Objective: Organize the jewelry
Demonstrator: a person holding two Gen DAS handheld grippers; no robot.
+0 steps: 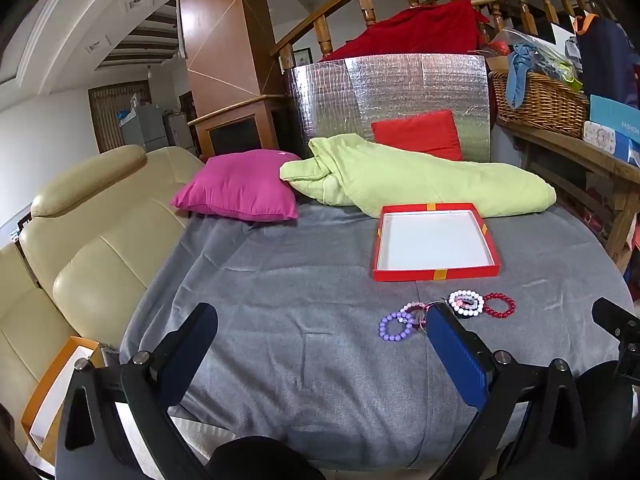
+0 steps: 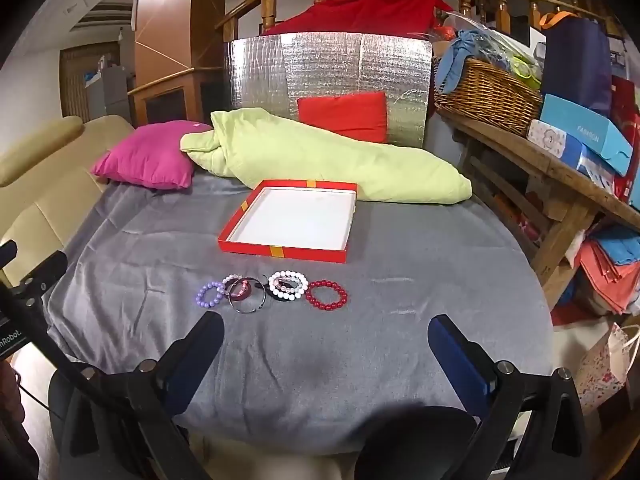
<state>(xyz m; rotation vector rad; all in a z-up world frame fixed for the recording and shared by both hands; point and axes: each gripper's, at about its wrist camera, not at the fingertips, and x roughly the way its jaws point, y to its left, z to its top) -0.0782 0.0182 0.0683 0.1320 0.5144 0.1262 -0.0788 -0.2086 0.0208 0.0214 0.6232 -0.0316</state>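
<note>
Through the left wrist view my left gripper (image 1: 320,344) hangs spread wide and empty; its right finger hides part of the bracelets (image 1: 448,314), which lie just near of the red box (image 1: 436,274). From the right wrist view my right gripper (image 2: 326,340) is also spread, bracelets (image 2: 272,292) ahead: light, round, probably slippery beads, some overlapping, so I'd pinch the separate red bracelet (image 2: 327,295) across its rim. The green blanket (image 2: 320,160) lies far behind.
</note>
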